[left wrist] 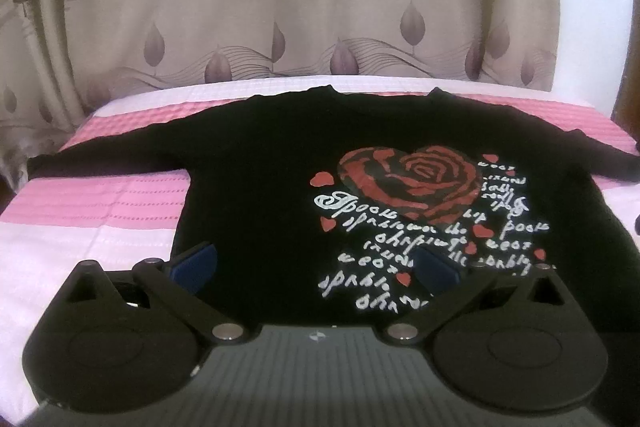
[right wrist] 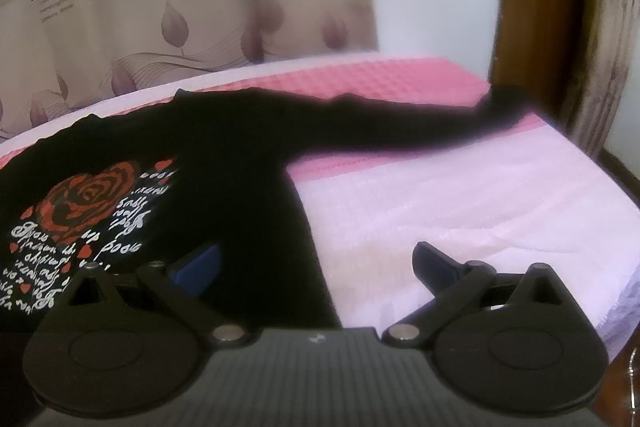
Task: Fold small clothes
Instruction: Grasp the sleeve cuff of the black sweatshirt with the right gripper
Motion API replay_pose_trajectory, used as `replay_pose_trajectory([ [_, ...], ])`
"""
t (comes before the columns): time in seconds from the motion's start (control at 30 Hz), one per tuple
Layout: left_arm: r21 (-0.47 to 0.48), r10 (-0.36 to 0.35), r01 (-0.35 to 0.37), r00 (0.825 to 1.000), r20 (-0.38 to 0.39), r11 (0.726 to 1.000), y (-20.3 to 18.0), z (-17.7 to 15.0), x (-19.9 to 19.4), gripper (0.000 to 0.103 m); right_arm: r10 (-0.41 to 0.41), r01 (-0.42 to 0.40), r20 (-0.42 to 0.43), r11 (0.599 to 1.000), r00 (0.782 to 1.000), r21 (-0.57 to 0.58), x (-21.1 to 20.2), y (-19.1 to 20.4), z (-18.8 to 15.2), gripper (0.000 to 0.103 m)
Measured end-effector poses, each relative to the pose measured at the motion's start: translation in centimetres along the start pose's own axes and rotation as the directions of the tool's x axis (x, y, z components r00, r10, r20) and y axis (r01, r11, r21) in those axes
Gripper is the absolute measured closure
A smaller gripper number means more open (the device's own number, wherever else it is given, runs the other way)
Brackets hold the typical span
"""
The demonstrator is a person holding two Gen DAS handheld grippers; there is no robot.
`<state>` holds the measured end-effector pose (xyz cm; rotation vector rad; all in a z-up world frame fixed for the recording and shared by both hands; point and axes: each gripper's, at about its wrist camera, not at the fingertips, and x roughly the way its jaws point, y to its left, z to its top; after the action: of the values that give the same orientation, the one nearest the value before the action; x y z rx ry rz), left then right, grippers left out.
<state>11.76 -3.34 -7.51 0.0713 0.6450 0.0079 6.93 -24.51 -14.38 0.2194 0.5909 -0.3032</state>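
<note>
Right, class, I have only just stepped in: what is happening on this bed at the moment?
A person holds a gripper in each hand over a black long-sleeved top with a red rose print, spread flat, print up, on a pink and white bedspread. Both sleeves lie stretched out sideways. The left gripper and the right gripper are both open near the hem, holding nothing. No fold has been made yet.

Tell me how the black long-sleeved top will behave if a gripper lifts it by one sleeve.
The black top lies flat, following the pink bedspread, so it is probably floppy and will drape. Its long sleeve is thin, so the body would likely trail after it. The rose print may be slightly stiffer.
</note>
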Motion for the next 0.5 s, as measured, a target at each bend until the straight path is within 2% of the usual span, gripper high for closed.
replay_pose_trajectory([
  [0.3, -0.014, 0.018, -0.018, 1.000, 0.005, 1.000, 0.2, 0.4, 2.9, 0.000, 0.060, -0.060, 0.004, 0.997, 0.998, 0.054, 2.2, -3.9, 1.1, 0.000],
  [0.43, -0.027, 0.019, -0.019, 1.000, 0.019, 0.999, 0.5, 0.7, 4.3, 0.000, 0.091, -0.095, 0.032, 0.986, 0.995, 0.134, 4.1, -8.6, 2.8, 0.000],
  [0.5, -0.028, 0.025, -0.024, 1.000, 0.016, 0.999, 0.6, 0.6, 5.1, 0.000, 0.056, -0.061, 0.032, 0.977, 0.998, 0.204, 5.6, -12.0, 4.3, 0.000],
])
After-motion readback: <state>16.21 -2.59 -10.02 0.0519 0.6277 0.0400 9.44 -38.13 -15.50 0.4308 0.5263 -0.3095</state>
